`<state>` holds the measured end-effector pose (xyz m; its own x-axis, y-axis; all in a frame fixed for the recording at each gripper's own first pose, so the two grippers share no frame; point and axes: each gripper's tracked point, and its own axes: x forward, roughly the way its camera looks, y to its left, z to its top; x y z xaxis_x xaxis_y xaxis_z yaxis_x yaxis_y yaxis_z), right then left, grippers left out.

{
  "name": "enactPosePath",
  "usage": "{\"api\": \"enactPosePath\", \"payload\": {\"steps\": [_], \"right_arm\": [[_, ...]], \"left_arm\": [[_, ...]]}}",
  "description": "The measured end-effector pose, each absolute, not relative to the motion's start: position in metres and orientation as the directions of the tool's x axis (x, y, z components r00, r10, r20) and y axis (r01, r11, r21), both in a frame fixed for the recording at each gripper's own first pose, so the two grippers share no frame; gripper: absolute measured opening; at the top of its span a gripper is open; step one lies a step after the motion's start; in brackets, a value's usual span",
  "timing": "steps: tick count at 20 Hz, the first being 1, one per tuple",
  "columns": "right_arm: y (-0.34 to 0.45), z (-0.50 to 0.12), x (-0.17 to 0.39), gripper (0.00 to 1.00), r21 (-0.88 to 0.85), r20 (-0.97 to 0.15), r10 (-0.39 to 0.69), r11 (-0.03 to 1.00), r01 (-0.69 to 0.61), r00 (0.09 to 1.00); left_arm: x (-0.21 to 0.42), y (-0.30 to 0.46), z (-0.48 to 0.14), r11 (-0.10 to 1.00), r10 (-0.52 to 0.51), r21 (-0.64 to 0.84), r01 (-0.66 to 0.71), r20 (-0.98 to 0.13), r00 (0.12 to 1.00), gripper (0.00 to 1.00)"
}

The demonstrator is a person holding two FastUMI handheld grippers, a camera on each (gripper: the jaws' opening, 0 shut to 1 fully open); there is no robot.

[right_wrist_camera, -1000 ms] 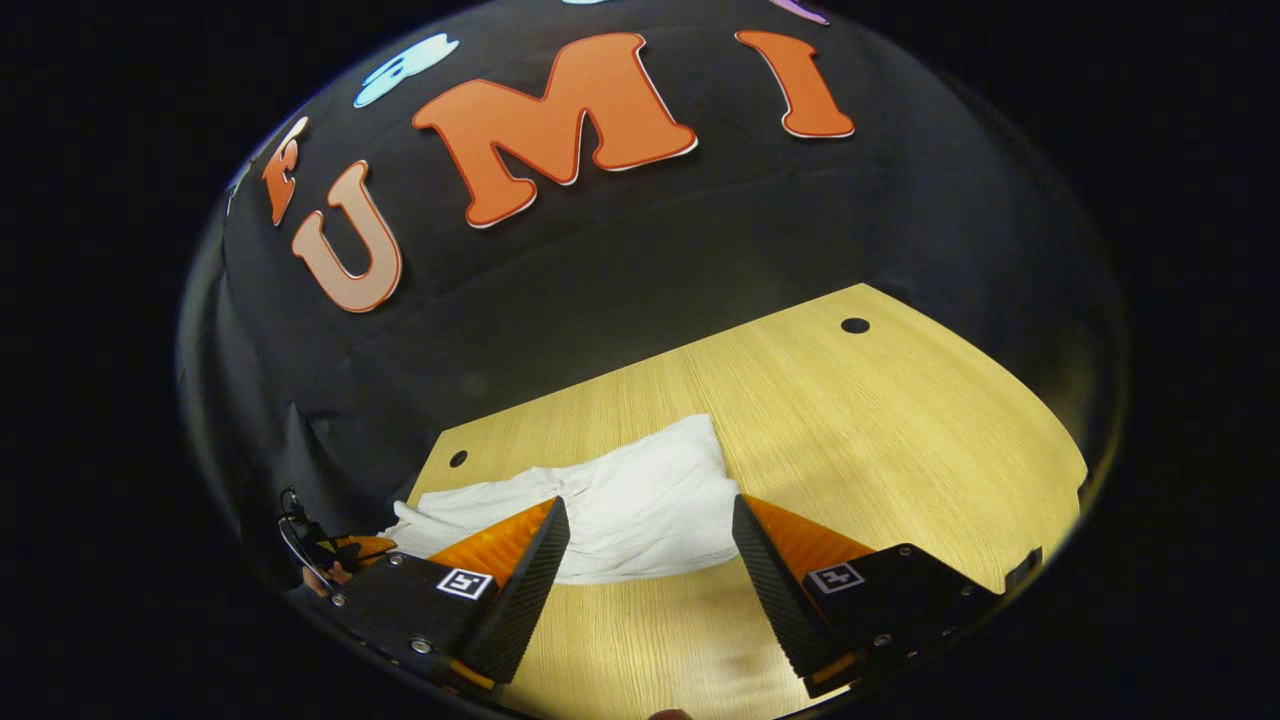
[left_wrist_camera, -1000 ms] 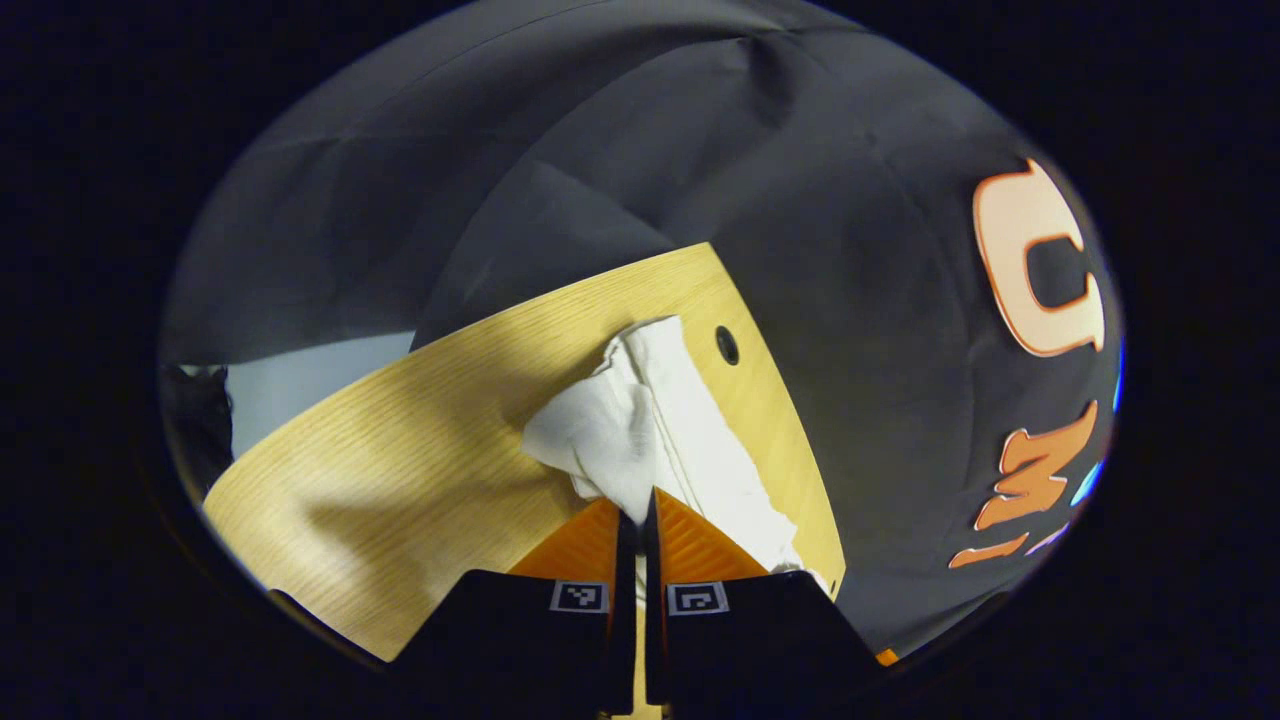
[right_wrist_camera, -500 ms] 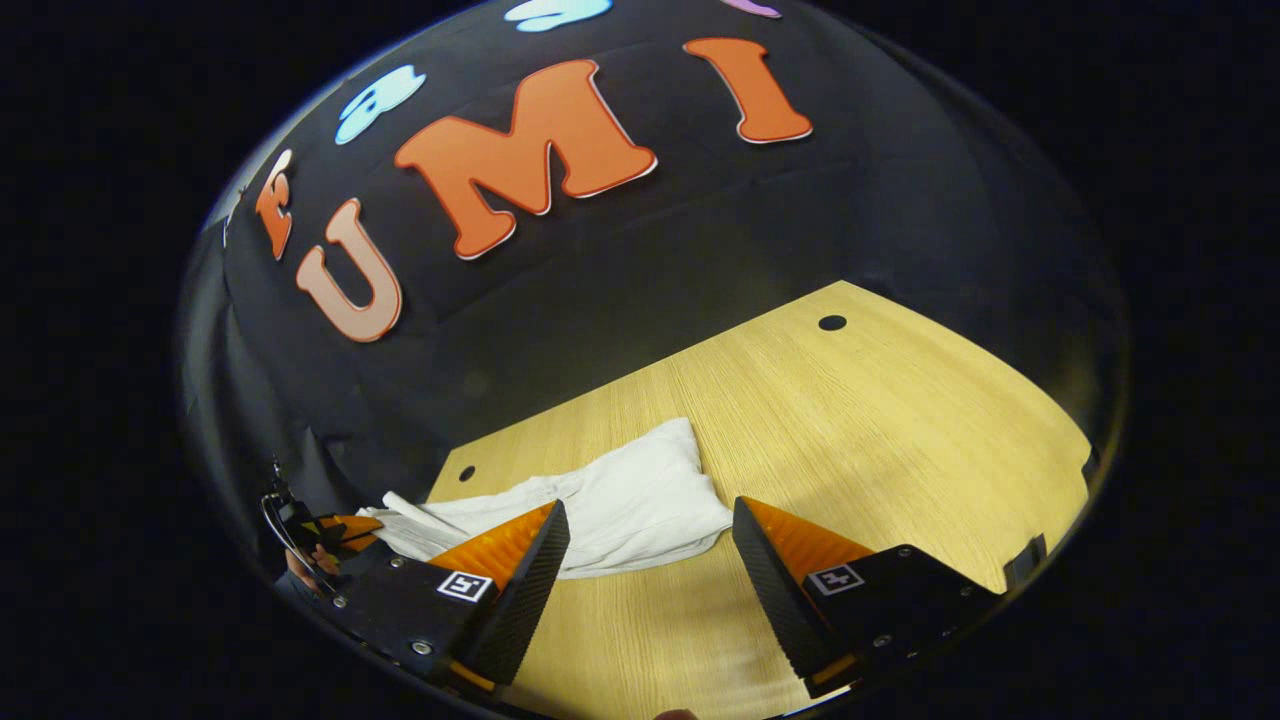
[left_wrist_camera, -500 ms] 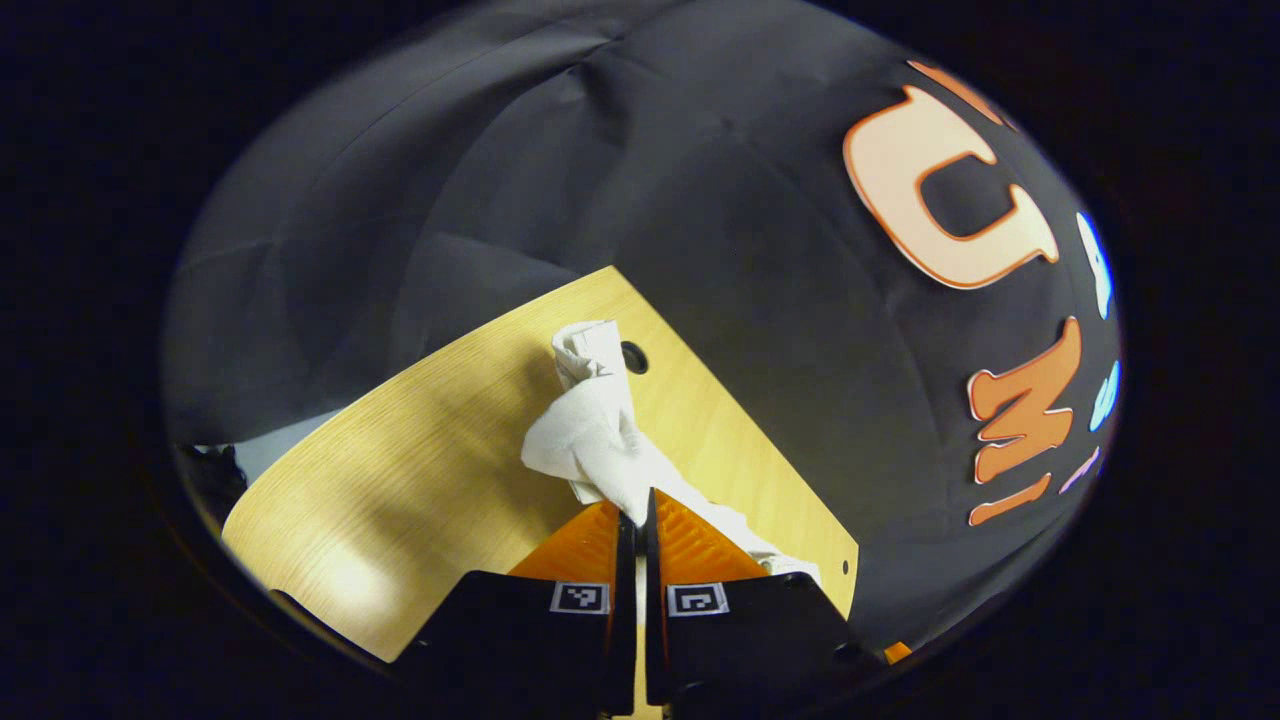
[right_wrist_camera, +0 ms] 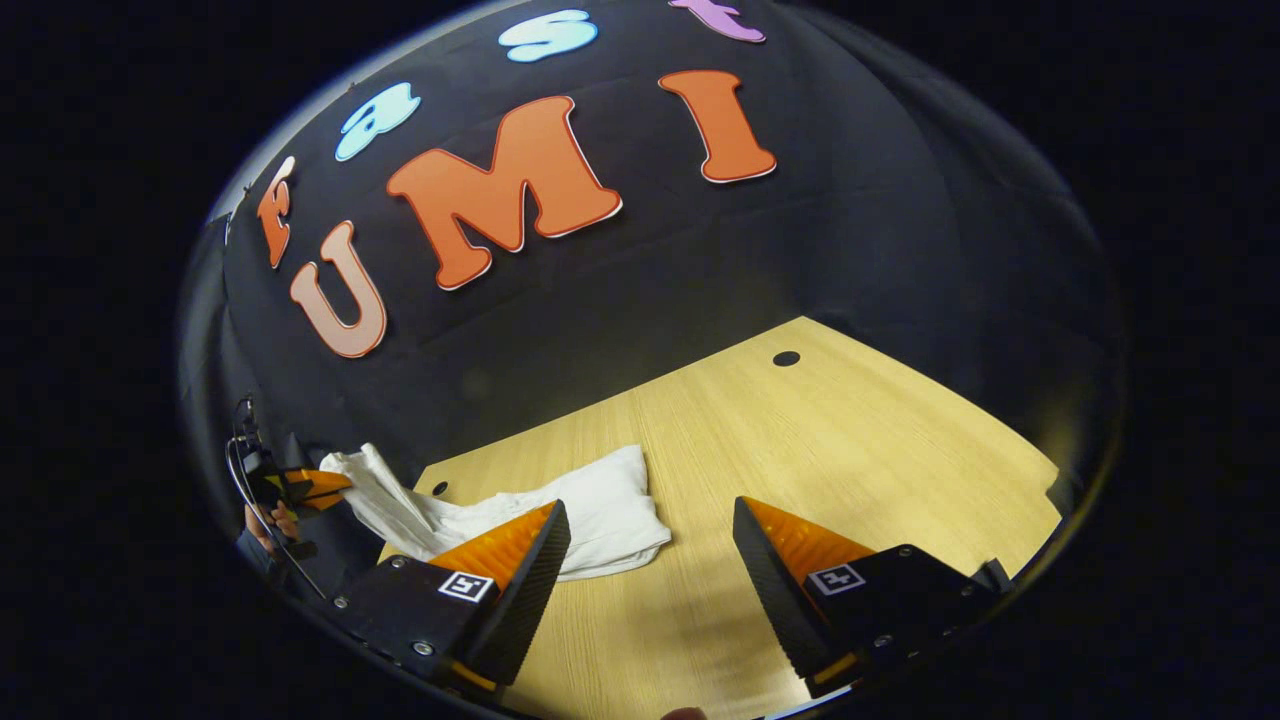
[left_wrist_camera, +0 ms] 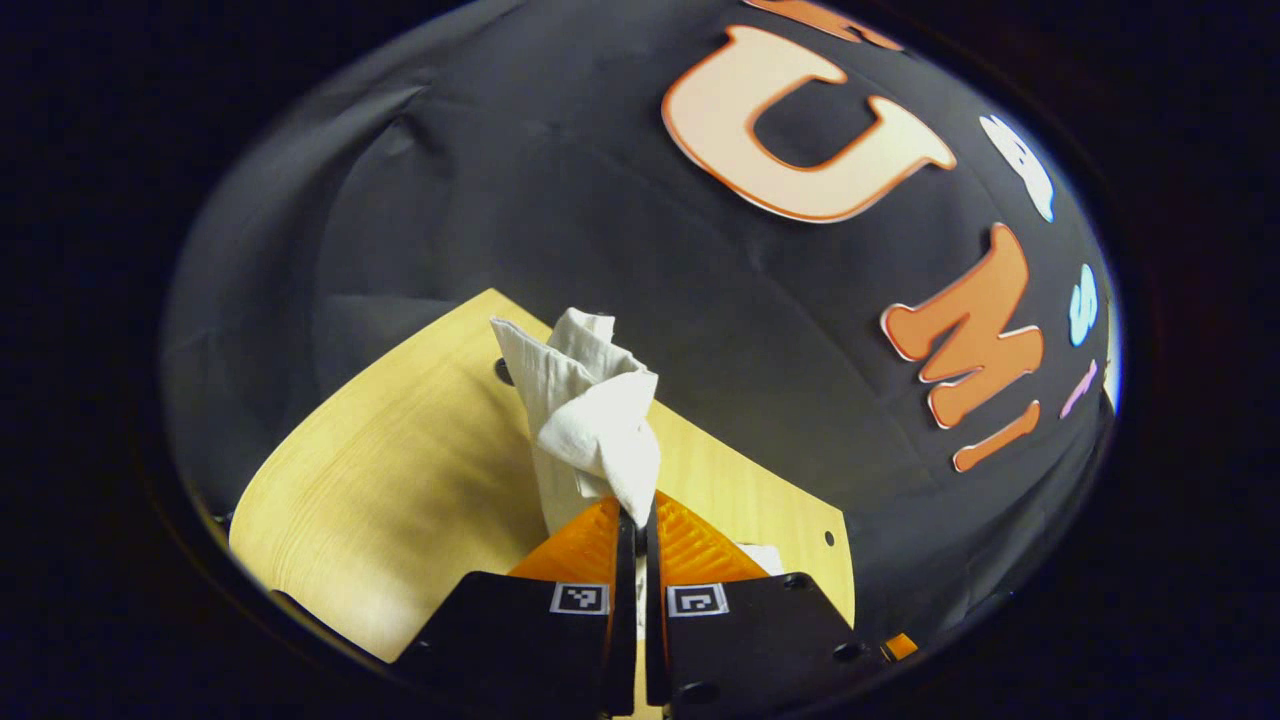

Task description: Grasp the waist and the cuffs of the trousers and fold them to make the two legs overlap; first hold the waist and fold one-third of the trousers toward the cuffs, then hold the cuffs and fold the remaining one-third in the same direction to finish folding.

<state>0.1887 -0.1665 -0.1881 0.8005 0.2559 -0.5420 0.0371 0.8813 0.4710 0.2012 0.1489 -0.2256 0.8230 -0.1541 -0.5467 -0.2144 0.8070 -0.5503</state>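
Trousers, white and rumpled, spread partly on the light wooden desk near its far left corner, with one end lifted clear of the wood. Bunched and twisted where raised, so not yet lying as two overlapped legs. In the left gripper view, same cloth standing up in a crumpled peak right above the tongs. Left tongs pinched tight on that raised end, cloth caught between both fingers; whether waist or cuff, cannot tell. Seen far off in the right gripper view too, left tongs gripping the lifted edge by the desk's corner. Right tongs spread wide, holding nothing, hovering low over bare desk just beside the trousers' near edge.

Judged as an early step: gathering and straightening before any fold. Best done by bringing the wide tongs onto the free end, closing firmly on the edge, then drawing both ends apart until the twist drops out. Risk: only one layer caught, legs left misaligned.
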Motion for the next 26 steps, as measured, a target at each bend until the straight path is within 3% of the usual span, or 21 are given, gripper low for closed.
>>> {"api": "enactPosePath", "payload": {"steps": [5, 15, 26], "right_arm": [[-0.190, -0.189, 0.189, 0.98, 0.454, -0.534, 0.236, 0.890, 0.040, 0.812], [-0.222, -0.207, 0.186, 0.98, 0.474, -0.557, 0.248, 0.879, 0.058, 0.793], [-0.252, -0.220, 0.196, 0.98, 0.489, -0.565, 0.270, 0.871, 0.053, 0.780]], "left_arm": [[0.229, 0.080, -0.207, 0.842, -0.198, -0.522, -0.136, -0.535, 0.821, 0.07], [0.262, -0.035, -0.230, 0.876, -0.275, -0.481, -0.050, -0.580, 0.767, 0.08], [0.269, -0.055, -0.239, 0.890, -0.242, -0.450, -0.068, -0.594, 0.767, 0.07]]}}
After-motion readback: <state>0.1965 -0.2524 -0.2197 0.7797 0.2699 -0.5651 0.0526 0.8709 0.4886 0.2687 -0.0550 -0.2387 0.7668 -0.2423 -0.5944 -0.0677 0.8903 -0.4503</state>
